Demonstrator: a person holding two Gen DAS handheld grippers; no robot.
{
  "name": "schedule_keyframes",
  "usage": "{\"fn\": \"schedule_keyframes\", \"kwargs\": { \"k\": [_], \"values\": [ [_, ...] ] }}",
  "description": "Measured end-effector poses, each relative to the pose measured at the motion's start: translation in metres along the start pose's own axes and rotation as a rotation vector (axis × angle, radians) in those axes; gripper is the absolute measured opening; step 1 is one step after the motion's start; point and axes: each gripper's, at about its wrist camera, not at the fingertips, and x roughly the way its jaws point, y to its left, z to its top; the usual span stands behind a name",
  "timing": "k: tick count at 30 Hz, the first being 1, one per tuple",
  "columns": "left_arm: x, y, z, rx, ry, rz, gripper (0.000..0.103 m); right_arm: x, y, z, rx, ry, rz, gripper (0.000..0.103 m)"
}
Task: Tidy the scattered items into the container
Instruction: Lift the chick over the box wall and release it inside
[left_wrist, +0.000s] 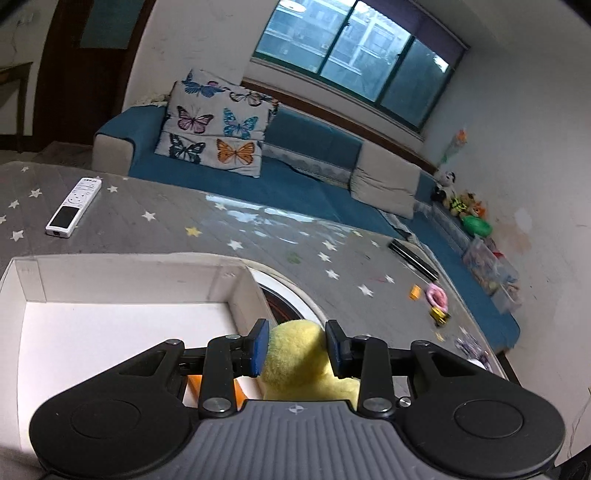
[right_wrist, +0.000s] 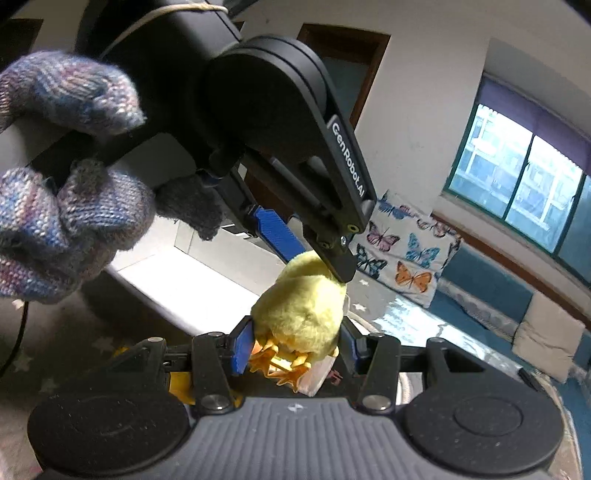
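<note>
1. Left tongs (left_wrist: 295, 345): both blue pads press into the yellow plush chick (left_wrist: 295, 354), which bulges between them, so I read this as a pinch on the toy's upper, rounded end.
2. Right tongs (right_wrist: 295, 345): jaws are closed around the lower end of the same chick (right_wrist: 301, 314), the orange feet poking out just ahead of the left pad. A pale tag or label hangs by the right pad; I cannot tell whether that pad bears on fabric or on the tag.
3. In the right wrist view the left tongs (right_wrist: 314, 264) come down from above onto the chick's top — two grips, one soft toy, held clear of the mat.
4. Why held so: my judgement is that a floppy plush sags from one pinch, and two ends held keep it steady for the drop.
5. The white box (left_wrist: 129, 280) sits just ahead and to the left of the left tongs, open top, bare white floor visible. The chick is at its near right corner, not yet inside.
6. Appearance: fuzzy, pale yellow, round-bodied, thin orange feet. It compresses readily under the pads.
7. Beyond the tongs on the star-patterned mat (left_wrist: 221, 221): a white remote (left_wrist: 74, 206) well to the left, small toys (left_wrist: 436, 299) off right.
</note>
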Motion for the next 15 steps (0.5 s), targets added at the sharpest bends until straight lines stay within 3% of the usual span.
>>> {"fn": "schedule_keyframes", "kwargs": {
  "k": [8,15],
  "values": [
    [0.041,0.039,0.008,-0.067,0.053,0.012,0.036,0.049,-0.004,-0.003,0.004,0.079,0.057,0.048],
    [0.048,0.054,0.000,-0.107,0.063,-0.005,0.035,0.060,-0.001,-0.010,0.018,0.109,0.053,0.050]
  ]
}}
